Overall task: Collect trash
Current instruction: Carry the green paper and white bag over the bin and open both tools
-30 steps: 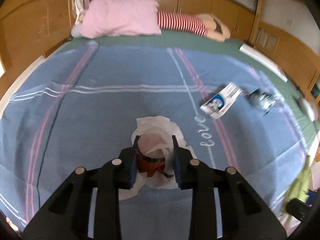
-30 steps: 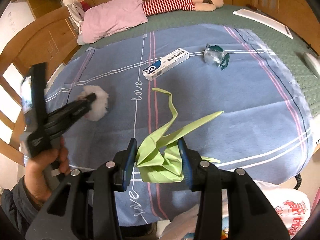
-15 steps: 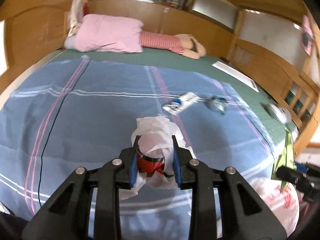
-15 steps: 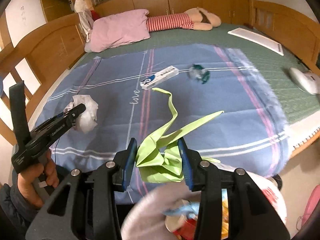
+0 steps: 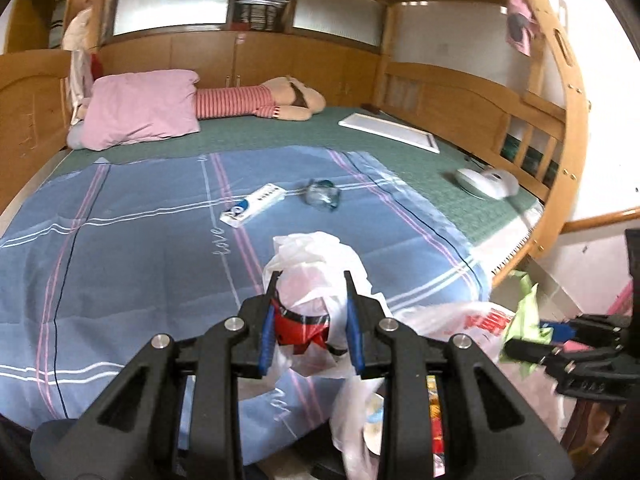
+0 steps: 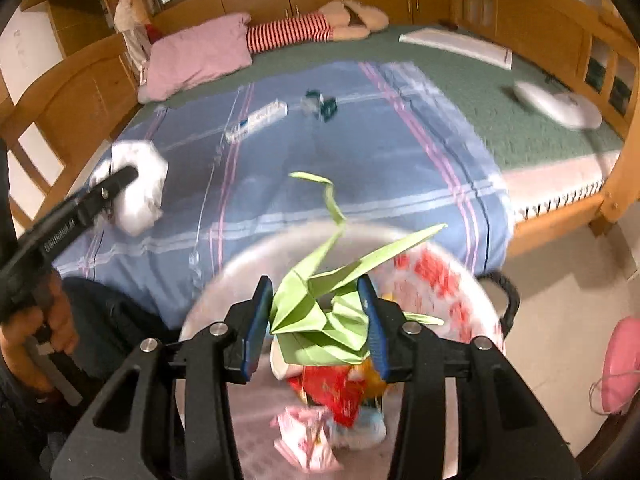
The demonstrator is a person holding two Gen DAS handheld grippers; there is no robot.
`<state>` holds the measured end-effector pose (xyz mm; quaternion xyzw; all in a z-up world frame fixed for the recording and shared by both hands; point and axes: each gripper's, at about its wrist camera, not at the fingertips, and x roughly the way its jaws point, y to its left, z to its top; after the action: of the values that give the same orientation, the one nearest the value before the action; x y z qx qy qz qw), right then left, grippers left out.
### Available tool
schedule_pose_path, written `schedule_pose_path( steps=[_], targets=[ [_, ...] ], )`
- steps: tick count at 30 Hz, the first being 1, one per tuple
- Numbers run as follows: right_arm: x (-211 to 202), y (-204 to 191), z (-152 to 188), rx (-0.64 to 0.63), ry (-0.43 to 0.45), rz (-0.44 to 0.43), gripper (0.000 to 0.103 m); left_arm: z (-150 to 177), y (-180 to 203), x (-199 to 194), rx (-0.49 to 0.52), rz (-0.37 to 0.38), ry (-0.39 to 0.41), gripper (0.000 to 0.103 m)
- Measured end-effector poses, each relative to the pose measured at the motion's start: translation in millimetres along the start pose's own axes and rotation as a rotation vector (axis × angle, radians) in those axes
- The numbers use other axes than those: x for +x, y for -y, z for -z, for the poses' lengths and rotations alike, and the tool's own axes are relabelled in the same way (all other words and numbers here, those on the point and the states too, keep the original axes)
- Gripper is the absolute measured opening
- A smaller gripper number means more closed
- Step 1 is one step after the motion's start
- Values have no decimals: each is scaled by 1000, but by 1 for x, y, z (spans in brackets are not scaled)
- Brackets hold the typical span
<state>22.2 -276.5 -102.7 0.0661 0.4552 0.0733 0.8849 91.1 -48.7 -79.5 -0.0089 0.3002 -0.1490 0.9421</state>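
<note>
My left gripper point(image 5: 310, 280) is shut on a crumpled white plastic bag with red print point(image 5: 316, 256), held above the blue blanket's near edge. In the right wrist view that same bag point(image 6: 140, 196) is at the left. My right gripper point(image 6: 316, 292) has a green folded paper point(image 6: 316, 308) between its pads, which are still touching it as the jaws are opening. It hangs over an open white trash bag with red lettering point(image 6: 440, 276) that holds several wrappers. A white and blue box point(image 5: 254, 204) and a crumpled clear wrapper point(image 5: 322, 196) lie on the blanket.
The bed carries a pink pillow point(image 5: 140, 108), a striped doll point(image 5: 256, 102), a white flat panel point(image 5: 390, 132) and a white device point(image 5: 486, 182). A wooden frame point(image 5: 560, 128) borders the right side. A pink object point(image 6: 622, 364) lies on the floor.
Both grippers have swung right, away from the bed's middle towards its edge. The trash bag has come under the right gripper, and the white bag has come up off the blanket with the left one.
</note>
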Motion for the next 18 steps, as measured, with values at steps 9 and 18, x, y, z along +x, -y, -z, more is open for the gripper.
schedule_pose_path(
  steps=[9, 18],
  targets=[
    [-38, 49, 10, 227, 106, -79, 81, 10, 23, -6, 26, 59, -37, 29],
    [-50, 67, 7, 322, 170, -85, 81, 35, 65, 6, 135, 275, -139, 29]
  ],
)
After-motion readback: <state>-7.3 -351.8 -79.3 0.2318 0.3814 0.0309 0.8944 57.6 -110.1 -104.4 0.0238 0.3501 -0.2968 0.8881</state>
